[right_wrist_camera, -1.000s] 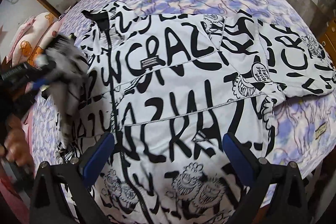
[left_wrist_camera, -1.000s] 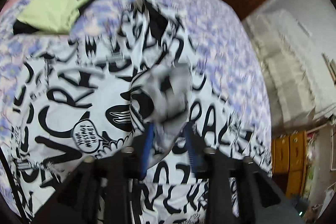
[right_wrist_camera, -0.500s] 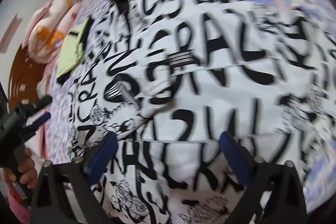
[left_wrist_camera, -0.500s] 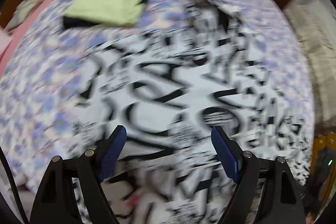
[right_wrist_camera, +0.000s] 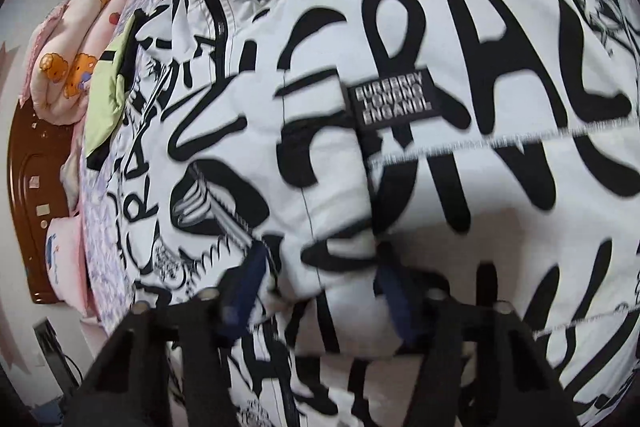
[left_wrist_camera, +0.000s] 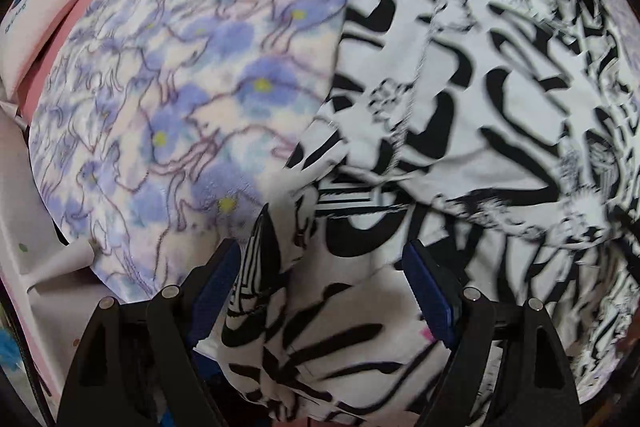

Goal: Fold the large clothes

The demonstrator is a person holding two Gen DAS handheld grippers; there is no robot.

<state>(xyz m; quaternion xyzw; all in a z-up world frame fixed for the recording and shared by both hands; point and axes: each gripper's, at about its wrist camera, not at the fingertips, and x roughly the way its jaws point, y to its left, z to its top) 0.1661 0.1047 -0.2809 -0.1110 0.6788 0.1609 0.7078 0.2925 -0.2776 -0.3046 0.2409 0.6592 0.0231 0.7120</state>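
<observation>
A large white jacket with black lettering [left_wrist_camera: 460,107] lies spread on the bed. My left gripper [left_wrist_camera: 322,283] points straight down over the jacket's edge near a striped cuff [left_wrist_camera: 256,267]. Its jaws stand wide, loose fabric lies between them, and the pads do not pinch it. In the right wrist view the jacket [right_wrist_camera: 400,27] fills the picture, with a black label patch [right_wrist_camera: 390,99] on its chest and a zipper [right_wrist_camera: 220,27] at the left. My right gripper [right_wrist_camera: 320,279] is pushed into the padded cloth below the patch. Its jaws are closing around a raised fold.
The flowered purple bedspread [left_wrist_camera: 180,87] shows bare to the left of the jacket. A folded green garment [right_wrist_camera: 106,99] lies beyond the jacket, beside a rolled pink quilt [right_wrist_camera: 68,59]. A pink pillow [left_wrist_camera: 44,11] and the brown headboard [right_wrist_camera: 36,187] mark the bed's end.
My left gripper let go of a bunched part of the jacket, opened wide and came down at the jacket's edge. My right gripper sank onto the jacket and its jaws narrowed.
</observation>
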